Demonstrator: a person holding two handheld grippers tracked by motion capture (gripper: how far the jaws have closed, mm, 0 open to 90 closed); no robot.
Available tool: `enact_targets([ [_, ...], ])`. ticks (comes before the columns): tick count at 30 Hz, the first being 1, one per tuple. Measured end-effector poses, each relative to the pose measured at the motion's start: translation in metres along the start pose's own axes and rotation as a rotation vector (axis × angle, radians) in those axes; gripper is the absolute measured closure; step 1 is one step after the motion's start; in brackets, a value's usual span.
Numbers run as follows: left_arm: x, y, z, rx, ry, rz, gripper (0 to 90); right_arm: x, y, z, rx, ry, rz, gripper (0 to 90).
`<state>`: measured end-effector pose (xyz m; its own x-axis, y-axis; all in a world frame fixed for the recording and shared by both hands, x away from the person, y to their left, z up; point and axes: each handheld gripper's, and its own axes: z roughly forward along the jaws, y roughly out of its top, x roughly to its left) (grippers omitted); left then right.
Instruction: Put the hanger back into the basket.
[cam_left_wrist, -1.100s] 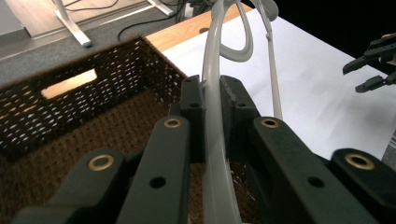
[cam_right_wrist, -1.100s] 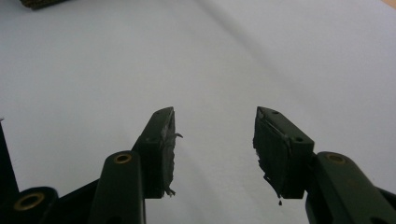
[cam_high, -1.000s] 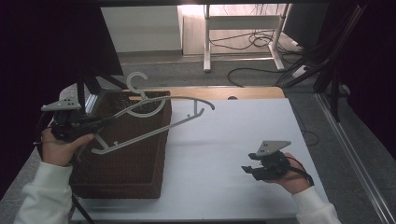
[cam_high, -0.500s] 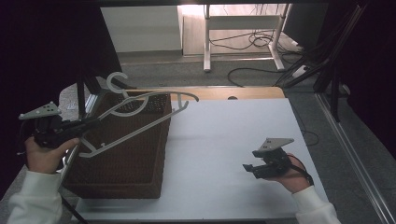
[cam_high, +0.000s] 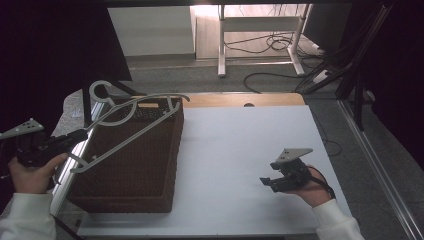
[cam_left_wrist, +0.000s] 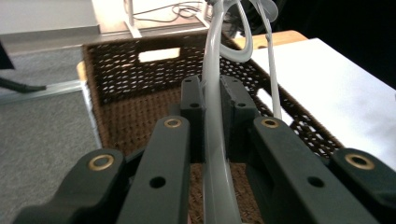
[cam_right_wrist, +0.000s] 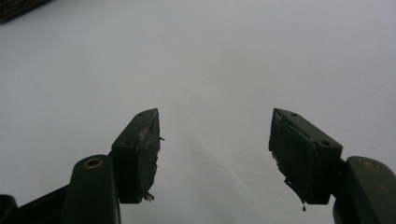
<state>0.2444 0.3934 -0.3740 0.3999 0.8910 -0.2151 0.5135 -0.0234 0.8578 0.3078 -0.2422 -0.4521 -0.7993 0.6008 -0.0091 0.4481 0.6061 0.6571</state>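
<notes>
Left tool (cam_high: 80, 134) at far left of the high view, past the desk's left edge, held in the left hand (cam_high: 31, 172) with white sleeve coming up from the bottom left corner. Tool points right and slightly far, toward the basket (cam_high: 131, 165). Grey plate on top, tilted. Its jaws are clamped on a grey hanger (cam_high: 131, 131); in the left gripper view the left tool (cam_left_wrist: 212, 100) pinches the hanger (cam_left_wrist: 215, 140) bar between both pads, bar running straight up between them.

Hanger is lifted, over the basket's left and far part, hook end far-left above the basket's far corner, long bar slanting from near-left up to far-right. Whether it touches the basket rim, cannot tell.

Basket: dark brown woven, rectangular, on the left part of the white desk (cam_high: 240, 150), overhanging nothing visible. In the left gripper view the basket (cam_left_wrist: 121, 88) shows a handle slot in its far wall, inside looks bare where visible.

Right tool (cam_high: 266, 182) on the near right of the desk, held low in the right hand (cam_high: 312, 187), palm side under it, wrist coming from bottom right. Points left. Jaws spread apart, gripping nothing; the right gripper view shows the right tool (cam_right_wrist: 215, 154) with a wide gap and bare white desk (cam_right_wrist: 210, 60) beyond. Pads look worn, frayed at edges.

Tools well apart from each other.
</notes>
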Motion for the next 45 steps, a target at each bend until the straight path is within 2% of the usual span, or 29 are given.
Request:
enact_targets([
  [6,0.014,-0.015,-0.002,-0.034,0.007,-0.073,81.3,0.000,-0.001,0.002,0.010,0.000,-0.001,33.8],
  [8,0.017,-0.018,-0.001,-0.035,0.012,-0.085,81.3,-0.001,-0.001,0.002,0.012,-0.002,-0.003,33.8],
  [12,0.017,-0.022,0.001,-0.026,0.037,-0.089,81.2,-0.001,-0.001,0.003,0.011,-0.003,-0.003,33.7],
  [20,0.017,-0.031,0.017,0.004,0.057,-0.094,81.0,-0.001,-0.001,0.003,0.015,-0.002,-0.007,33.6],
  [25,0.020,-0.037,0.026,0.005,0.034,-0.114,80.2,-0.001,-0.002,0.003,0.015,-0.002,-0.007,33.6],
  [27,0.022,-0.040,0.032,0.027,0.020,-0.114,79.8,-0.001,-0.002,0.003,0.016,-0.004,-0.006,33.5],
  [28,0.023,-0.042,0.035,0.045,0.000,-0.116,79.4,-0.001,-0.002,0.004,0.017,-0.004,-0.006,33.5],
  [29,0.024,-0.044,0.038,0.057,-0.044,-0.123,77.9,-0.001,-0.002,0.004,0.017,-0.003,-0.006,33.5],
  [30,0.025,-0.044,0.040,0.070,-0.065,-0.130,70.9,-0.001,-0.002,0.004,0.017,-0.002,-0.005,33.5],
  [32,0.024,-0.042,0.039,0.062,-0.026,-0.123,54.2,-0.001,-0.002,0.004,0.018,0.000,-0.007,33.5],
  [34,0.022,-0.041,0.039,0.070,-0.031,-0.120,41.7,-0.001,-0.002,0.004,0.019,-0.001,-0.008,33.4],
  [36,0.018,-0.040,0.039,0.089,-0.016,-0.098,37.2,-0.001,-0.002,0.004,0.021,0.000,-0.007,33.4],
  [39,0.013,-0.039,0.041,0.109,-0.016,-0.081,33.3,0.000,-0.002,0.004,0.023,-0.002,-0.010,33.3],
  [45,0.005,-0.037,0.043,0.125,-0.010,-0.057,31.2,-0.001,-0.002,0.004,0.022,0.000,-0.016,33.1],
])
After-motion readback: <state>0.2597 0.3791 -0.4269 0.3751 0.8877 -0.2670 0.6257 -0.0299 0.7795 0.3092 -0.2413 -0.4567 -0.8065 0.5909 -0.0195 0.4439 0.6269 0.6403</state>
